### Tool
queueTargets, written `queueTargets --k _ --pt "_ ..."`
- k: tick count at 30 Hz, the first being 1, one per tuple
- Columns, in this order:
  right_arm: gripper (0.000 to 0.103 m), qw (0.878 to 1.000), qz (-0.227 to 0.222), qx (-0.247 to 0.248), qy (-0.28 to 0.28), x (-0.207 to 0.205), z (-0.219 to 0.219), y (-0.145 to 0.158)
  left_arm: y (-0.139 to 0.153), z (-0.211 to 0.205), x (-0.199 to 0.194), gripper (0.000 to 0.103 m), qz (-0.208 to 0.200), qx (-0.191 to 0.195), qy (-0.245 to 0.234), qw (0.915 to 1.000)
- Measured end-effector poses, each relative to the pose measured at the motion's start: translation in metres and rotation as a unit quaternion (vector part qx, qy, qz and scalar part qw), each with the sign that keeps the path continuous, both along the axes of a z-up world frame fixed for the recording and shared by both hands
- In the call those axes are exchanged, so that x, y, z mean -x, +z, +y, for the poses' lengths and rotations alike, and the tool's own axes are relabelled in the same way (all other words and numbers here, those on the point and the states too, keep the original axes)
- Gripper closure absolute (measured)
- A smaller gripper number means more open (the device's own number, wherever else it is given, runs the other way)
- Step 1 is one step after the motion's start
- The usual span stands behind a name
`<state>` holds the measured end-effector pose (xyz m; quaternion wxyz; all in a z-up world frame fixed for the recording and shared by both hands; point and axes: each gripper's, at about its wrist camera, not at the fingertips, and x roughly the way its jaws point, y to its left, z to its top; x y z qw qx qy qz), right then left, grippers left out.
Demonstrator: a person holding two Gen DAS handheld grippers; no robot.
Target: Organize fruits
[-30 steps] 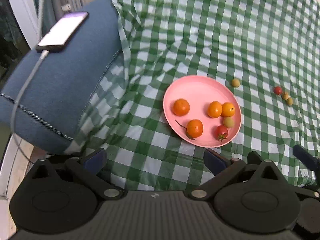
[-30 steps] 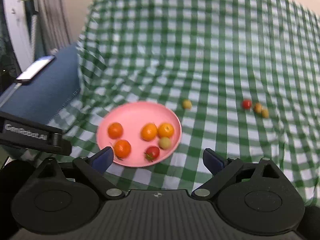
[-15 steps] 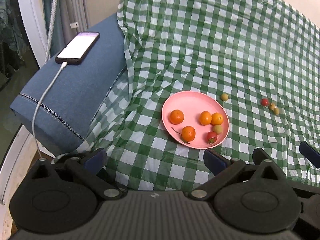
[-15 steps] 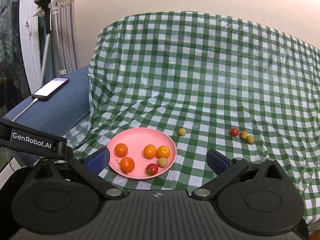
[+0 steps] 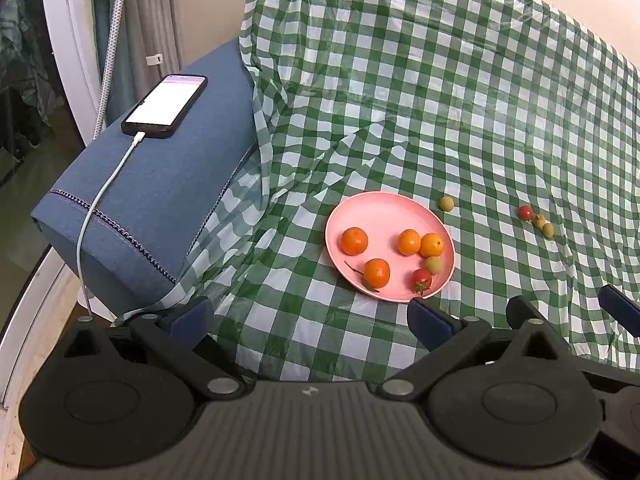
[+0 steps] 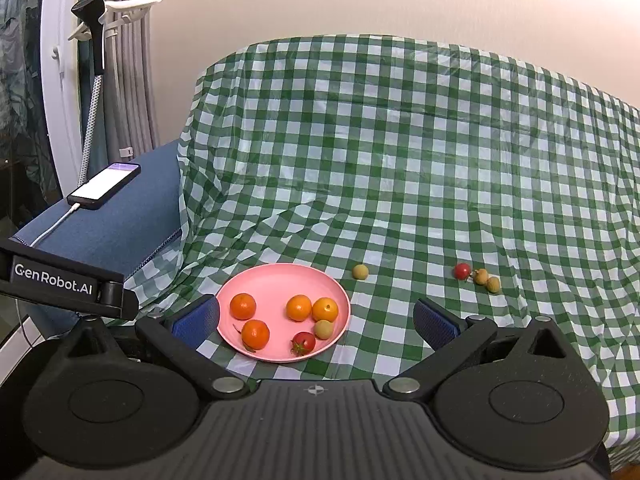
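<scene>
A pink plate (image 5: 384,212) (image 6: 276,278) lies on the green checked cloth and holds several oranges, a red tomato (image 5: 421,279) (image 6: 303,342) and a yellow-green fruit (image 5: 433,265) (image 6: 323,329). One yellow-green fruit (image 5: 446,203) (image 6: 360,271) lies just right of the plate. Farther right lie a red tomato (image 5: 525,212) (image 6: 462,270) and two yellow-green fruits (image 5: 543,225) (image 6: 487,279). My left gripper (image 5: 308,320) is open and empty, near the plate's front. My right gripper (image 6: 316,322) is open and empty, over the plate's front edge.
A blue sofa arm (image 5: 160,200) (image 6: 116,220) stands at the left with a phone (image 5: 165,105) (image 6: 104,185) and white cable on it. The checked cloth (image 6: 400,160) rises up the sofa back. A curtain and white frame stand at far left.
Both grippers have pulled back and up from the plate, so the plate and fruits look smaller and more of the sofa shows. No fruit has moved.
</scene>
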<state>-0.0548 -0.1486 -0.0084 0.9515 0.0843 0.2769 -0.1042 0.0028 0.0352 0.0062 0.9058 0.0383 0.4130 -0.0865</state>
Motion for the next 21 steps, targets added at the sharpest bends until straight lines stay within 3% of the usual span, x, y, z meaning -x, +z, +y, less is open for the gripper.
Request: queueTargets --k 21 --pt "0.001 1.000 0.014 -0.009 0.000 -0.0022 -0.0008 -0.0047 -0.0089 -0.0042 -0.0013 0.000 0.016 -0.006 0.000 0.9999"
